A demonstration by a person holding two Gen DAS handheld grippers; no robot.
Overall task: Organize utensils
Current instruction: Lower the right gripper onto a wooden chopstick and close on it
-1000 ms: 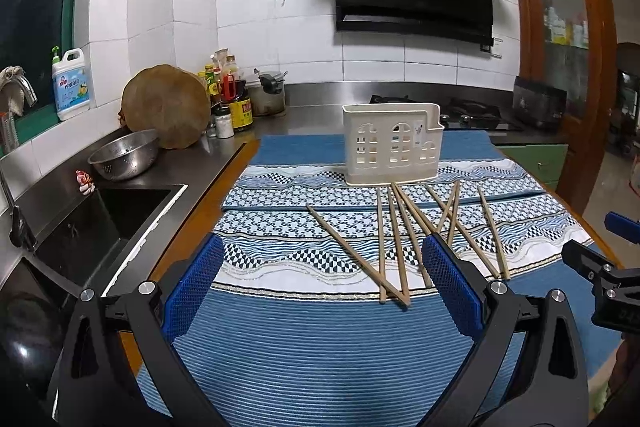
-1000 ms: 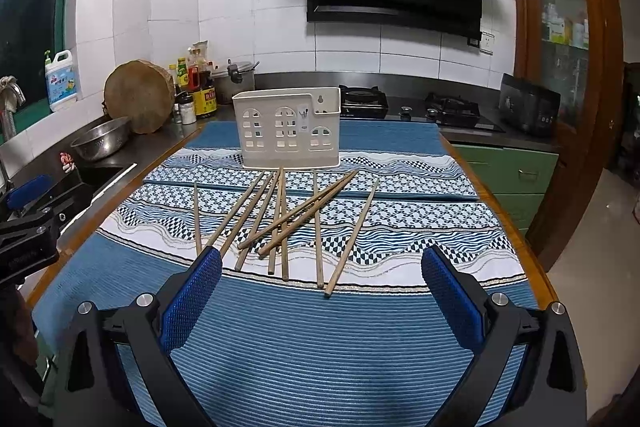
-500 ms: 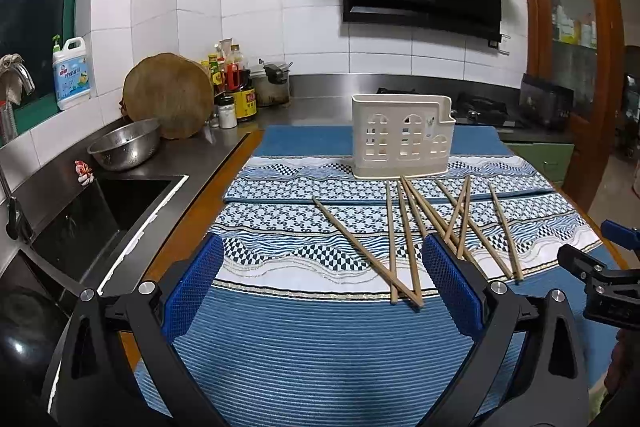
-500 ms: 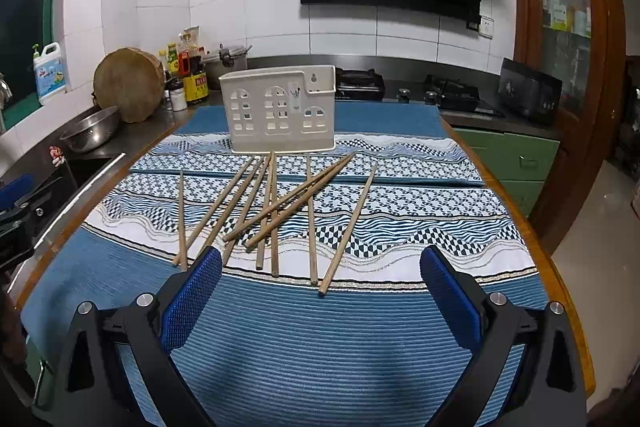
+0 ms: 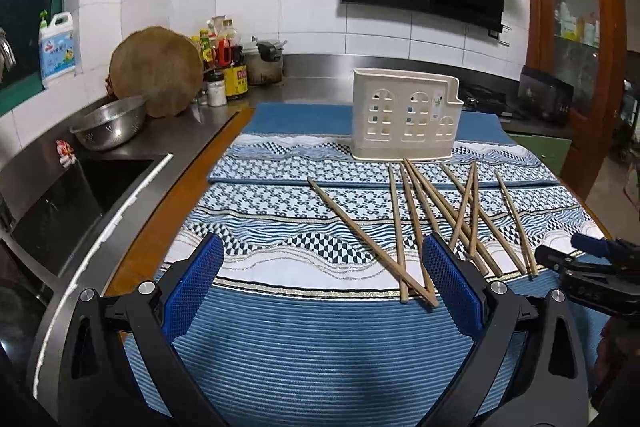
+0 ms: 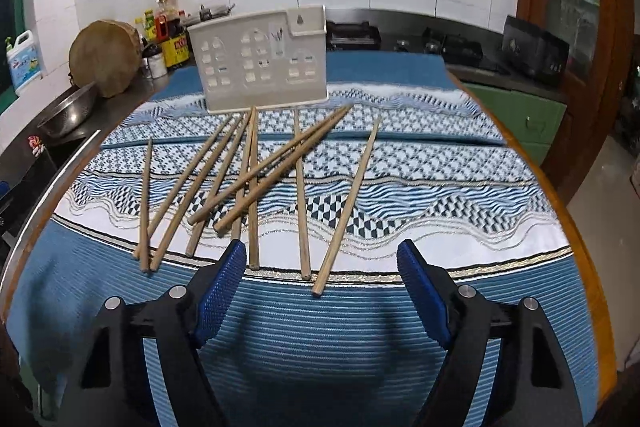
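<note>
1. Wooden chopsticks (image 6: 252, 183) lie scattered and crossed on the cloth (image 6: 320, 327), at 12 o'clock from the right gripper (image 6: 322, 279), before the white holder (image 6: 260, 63).
2. Both right and left gripper (image 5: 322, 269) are spread wide, holding nothing.
3. The chopsticks are probably light, stiff and prone to rolling; pinch the near ends.

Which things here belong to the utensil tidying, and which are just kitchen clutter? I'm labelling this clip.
Job: chopsticks scattered on the cloth; white holder; left gripper and right gripper, both open.

Lying about: metal colander, round wooden board, sauce bottles, detergent jug.
</note>
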